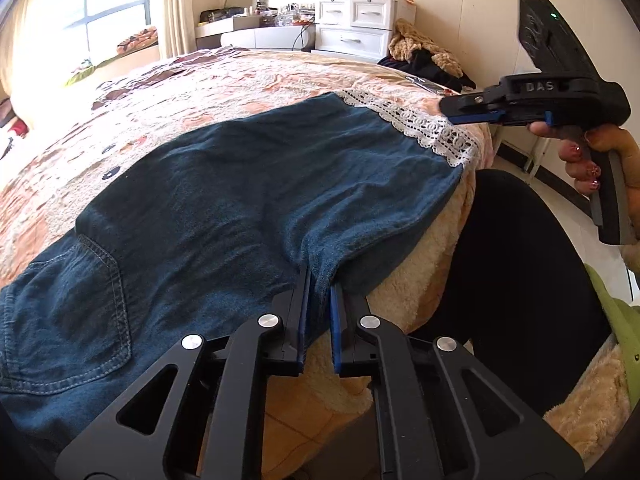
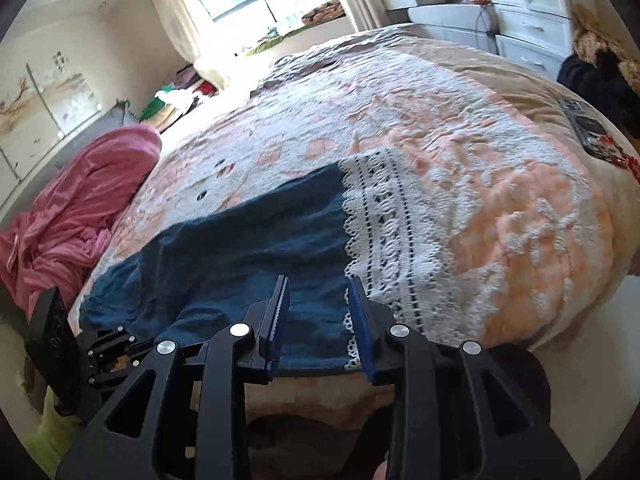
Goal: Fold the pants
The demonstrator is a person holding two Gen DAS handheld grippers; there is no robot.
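Note:
Dark blue denim pants (image 1: 224, 192) with a white lace hem (image 1: 416, 124) lie flat across the bed. A back pocket (image 1: 80, 304) is at the near left. My left gripper (image 1: 320, 284) is shut on the pants' near edge at the bed's side. My right gripper (image 1: 452, 110) hovers open above the lace hem at the right. In the right wrist view the right gripper (image 2: 318, 292) is open and empty just above the pants (image 2: 248, 248), near the lace hem (image 2: 384, 232). The left gripper's body (image 2: 104, 352) shows at the lower left.
The bed (image 2: 500, 168) has a peach and white cover. A pink garment (image 2: 80, 200) is heaped at its left. A dark flat object (image 2: 584, 124) lies at its far right. White drawers (image 1: 356, 20) and a clothes pile (image 1: 428, 56) stand behind.

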